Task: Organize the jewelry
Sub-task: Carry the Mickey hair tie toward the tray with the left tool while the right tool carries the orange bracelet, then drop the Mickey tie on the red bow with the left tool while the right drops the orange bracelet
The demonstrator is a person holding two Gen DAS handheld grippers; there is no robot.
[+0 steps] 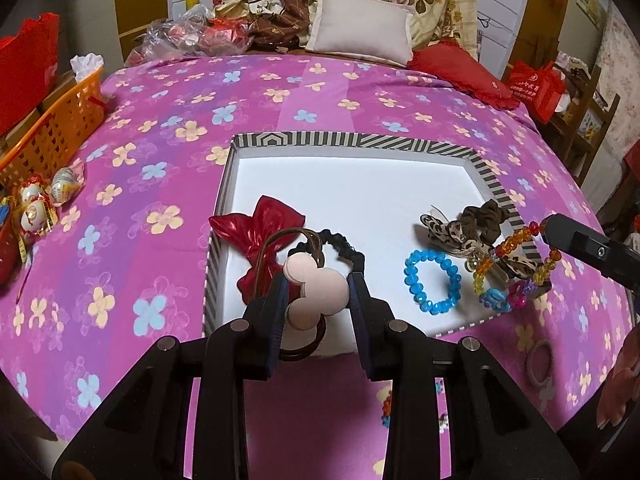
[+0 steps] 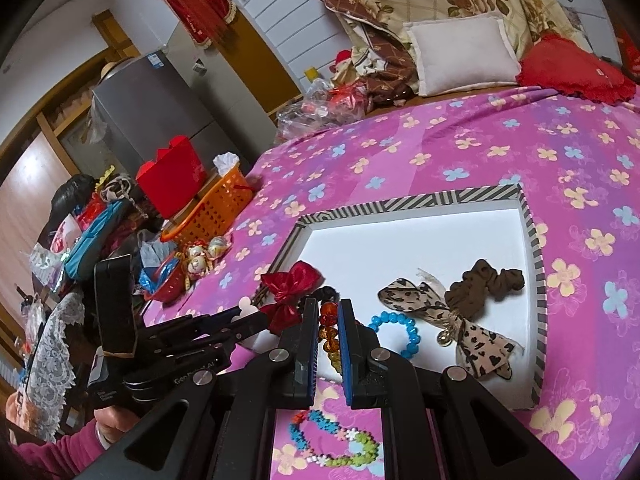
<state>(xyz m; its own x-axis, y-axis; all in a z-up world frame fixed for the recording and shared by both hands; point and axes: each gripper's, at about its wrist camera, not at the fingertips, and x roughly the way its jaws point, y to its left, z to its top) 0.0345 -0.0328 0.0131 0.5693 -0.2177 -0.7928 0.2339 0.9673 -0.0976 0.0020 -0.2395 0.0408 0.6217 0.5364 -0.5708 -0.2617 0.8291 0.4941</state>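
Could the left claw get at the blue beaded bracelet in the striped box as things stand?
Probably not yet: the left claw is shut on a pink disc hair tie. The blue beaded bracelet itself lies uncovered nearby.

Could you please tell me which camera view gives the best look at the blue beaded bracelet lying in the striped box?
The left wrist view: the blue beaded bracelet shows there as a whole ring on the white floor of the striped box. In the right wrist view the right gripper covers part of the bracelet, leaving only an arc.
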